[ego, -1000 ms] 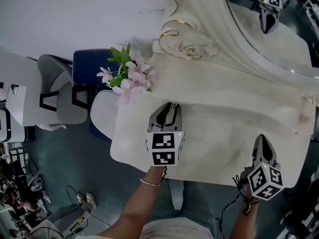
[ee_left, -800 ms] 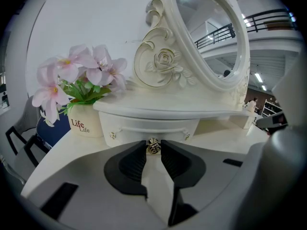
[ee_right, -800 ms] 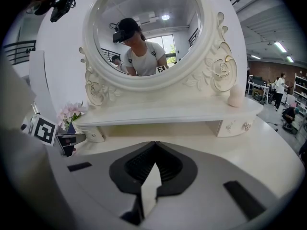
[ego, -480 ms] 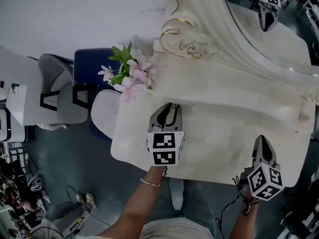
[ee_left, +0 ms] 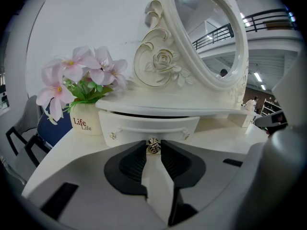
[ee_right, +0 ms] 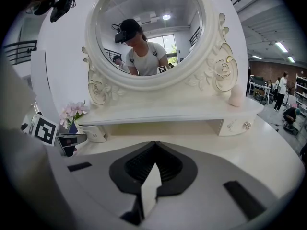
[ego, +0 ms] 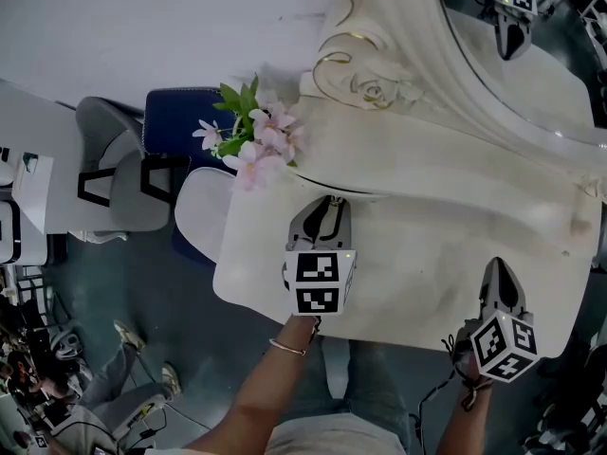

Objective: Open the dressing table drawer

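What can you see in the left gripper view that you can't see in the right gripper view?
Only the left gripper view shows the left gripper pinching the drawer knob, and the word Life on the flower pot. Only the right gripper view shows a white-shirted person's reflection filling the mirror, and the left gripper's marker cube. Both show the pink flowers, the mirror and the white table.

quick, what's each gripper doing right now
Left gripper: shut on the drawer knob.
Right gripper: shut, holding nothing.
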`<state>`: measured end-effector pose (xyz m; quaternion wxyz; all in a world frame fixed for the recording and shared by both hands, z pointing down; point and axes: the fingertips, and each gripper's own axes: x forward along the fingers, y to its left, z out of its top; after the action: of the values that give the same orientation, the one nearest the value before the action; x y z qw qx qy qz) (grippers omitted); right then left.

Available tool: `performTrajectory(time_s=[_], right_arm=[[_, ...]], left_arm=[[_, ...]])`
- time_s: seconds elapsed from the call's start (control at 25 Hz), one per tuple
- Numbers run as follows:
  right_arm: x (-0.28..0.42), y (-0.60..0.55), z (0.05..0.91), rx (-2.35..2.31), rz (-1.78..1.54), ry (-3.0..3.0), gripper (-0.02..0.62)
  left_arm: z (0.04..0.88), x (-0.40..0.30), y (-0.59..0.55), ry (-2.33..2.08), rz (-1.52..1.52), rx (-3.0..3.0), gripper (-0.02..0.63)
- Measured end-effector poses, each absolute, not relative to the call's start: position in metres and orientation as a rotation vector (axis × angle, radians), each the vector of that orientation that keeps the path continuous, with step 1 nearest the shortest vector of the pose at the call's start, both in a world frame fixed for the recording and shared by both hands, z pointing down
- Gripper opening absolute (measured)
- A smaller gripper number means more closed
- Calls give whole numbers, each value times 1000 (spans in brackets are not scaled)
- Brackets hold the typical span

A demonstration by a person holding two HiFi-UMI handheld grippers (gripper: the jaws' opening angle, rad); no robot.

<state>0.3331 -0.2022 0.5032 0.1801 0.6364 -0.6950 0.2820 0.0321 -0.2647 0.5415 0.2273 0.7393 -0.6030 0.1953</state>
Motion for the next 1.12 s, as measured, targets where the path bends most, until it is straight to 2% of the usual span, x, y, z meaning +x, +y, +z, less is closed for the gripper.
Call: performTrajectory(time_s=[1.12], right_arm=[[329, -201, 503, 1751, 788, -1997, 8]], left_arm=[[545, 32, -246, -1669, 559, 2016, 107]])
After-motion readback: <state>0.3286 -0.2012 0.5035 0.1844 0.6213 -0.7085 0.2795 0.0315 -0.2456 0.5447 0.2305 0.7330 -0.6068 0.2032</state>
